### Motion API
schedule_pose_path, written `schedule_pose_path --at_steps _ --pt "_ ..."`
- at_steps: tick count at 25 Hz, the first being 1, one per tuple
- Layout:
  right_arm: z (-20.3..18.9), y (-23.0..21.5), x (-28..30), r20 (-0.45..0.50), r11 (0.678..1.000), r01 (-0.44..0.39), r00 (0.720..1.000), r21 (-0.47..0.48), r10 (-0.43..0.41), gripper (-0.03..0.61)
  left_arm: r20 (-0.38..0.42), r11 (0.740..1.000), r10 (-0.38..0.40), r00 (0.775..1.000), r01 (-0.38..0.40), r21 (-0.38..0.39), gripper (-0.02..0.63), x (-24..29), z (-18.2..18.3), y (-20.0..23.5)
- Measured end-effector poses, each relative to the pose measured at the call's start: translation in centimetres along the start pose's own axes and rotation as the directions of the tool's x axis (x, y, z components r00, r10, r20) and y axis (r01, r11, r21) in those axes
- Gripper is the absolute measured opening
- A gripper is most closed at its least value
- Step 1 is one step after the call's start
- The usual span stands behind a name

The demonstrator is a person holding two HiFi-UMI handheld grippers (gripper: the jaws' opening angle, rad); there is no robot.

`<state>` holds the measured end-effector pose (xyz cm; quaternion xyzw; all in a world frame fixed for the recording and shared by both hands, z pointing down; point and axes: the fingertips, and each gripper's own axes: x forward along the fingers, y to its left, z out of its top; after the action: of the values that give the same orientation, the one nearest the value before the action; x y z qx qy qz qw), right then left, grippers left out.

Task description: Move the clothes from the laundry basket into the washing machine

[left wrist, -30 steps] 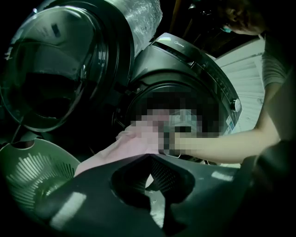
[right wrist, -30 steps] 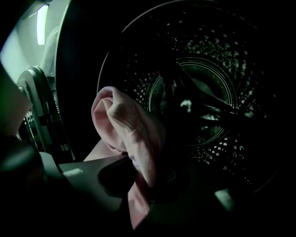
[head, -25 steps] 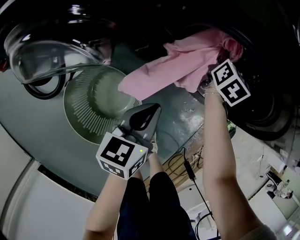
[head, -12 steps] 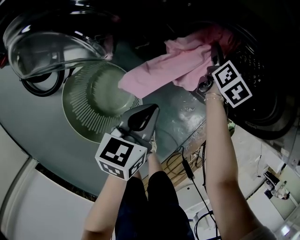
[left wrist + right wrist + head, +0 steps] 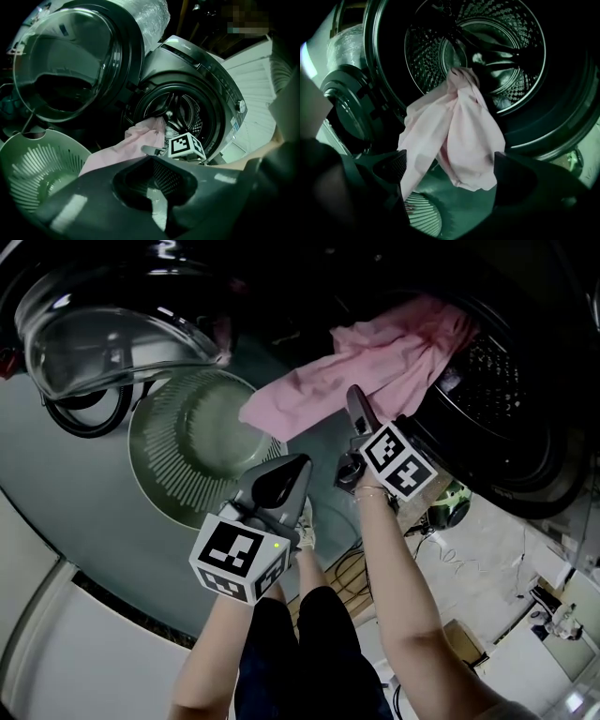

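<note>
The pink garment [image 5: 375, 362] lay half delivered. Its upper end was inside the drum of the washing machine [image 5: 525, 437], and the rest spilled over the lower lip of the drum mouth and hung outside. Its tail reached toward the laundry basket [image 5: 173, 488], which stood below the mouth beside the swung-open door [image 5: 94, 343]. I judged it hung that way because only one end had been fed in, leaving the lip to carry the rest. The basket looked empty to me, so this seemed to be the last piece.

The right gripper [image 5: 356, 409] sat just outside the drum mouth and aimed into it. Its jaws were spread wide with the hanging cloth in front of them but not pinched, so it held nothing. I read that as being lined up to take the loose part and push it in. The left gripper [image 5: 284, 476] was parked nearer the basket than the mouth, jaws closed on nothing, out of the way. Both arms were stretched forward, the right forearm [image 5: 403, 596] reaching closer to the mouth than the left forearm [image 5: 211, 652].
</note>
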<state>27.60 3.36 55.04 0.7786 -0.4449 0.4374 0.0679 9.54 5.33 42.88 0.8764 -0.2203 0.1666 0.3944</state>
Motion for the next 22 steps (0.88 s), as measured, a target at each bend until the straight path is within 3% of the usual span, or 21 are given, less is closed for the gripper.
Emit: schedule_pose_path --at_steps 5,6,7,8,12,15,18,22 --pt "-1.4 -0.3 2.8 -0.07 0.999 0.013 0.997 0.032 -0.011 0.595 -0.011 1.0 0.015 1.0 -0.015 0.013 0.0 0.1 -0.9 0.4" --pt "-1.6 -0.1 3.3 -0.105 0.999 0.001 0.994 0.033 0.003 0.547 -0.012 1.0 0.012 1.0 -0.012 0.011 0.0 0.2 -1.0 0.3" --pt "-1.7 0.3 3.7 -0.142 0.999 -0.018 0.99 0.034 0.022 0.411 -0.013 1.0 0.009 1.0 -0.008 0.009 0.0 0.3 -1.2 0.3" --pt "-1.7 0.6 4.0 -0.169 0.999 -0.035 0.985 0.036 0.04 0.315 -0.014 1.0 0.004 1.0 -0.004 0.005 0.0 0.3 -1.2 0.2" --pt "0.2 1.4 3.9 -0.156 0.996 -0.08 0.984 0.039 0.085 0.071 -0.012 1.0 -0.004 1.0 0.004 0.004 0.0 0.4 -1.2 0.3" --pt "3.8 3.5 1.8 -0.021 0.981 -0.151 0.989 -0.125 0.15 0.061 0.001 1.0 -0.005 1.0 0.005 0.0 0.0 0.4 -0.6 0.2" --pt "8.0 5.6 -0.2 0.121 0.936 -0.149 0.973 -0.32 0.197 0.06 0.011 1.0 -0.015 1.0 0.015 0.003 0.0 0.6 0.2 0.1" --pt "12.2 5.5 -0.4 0.221 0.92 -0.077 0.96 -0.385 0.173 0.058 0.027 1.0 -0.017 0.999 0.017 0.02 0.0 0.7 1.5 -0.1"
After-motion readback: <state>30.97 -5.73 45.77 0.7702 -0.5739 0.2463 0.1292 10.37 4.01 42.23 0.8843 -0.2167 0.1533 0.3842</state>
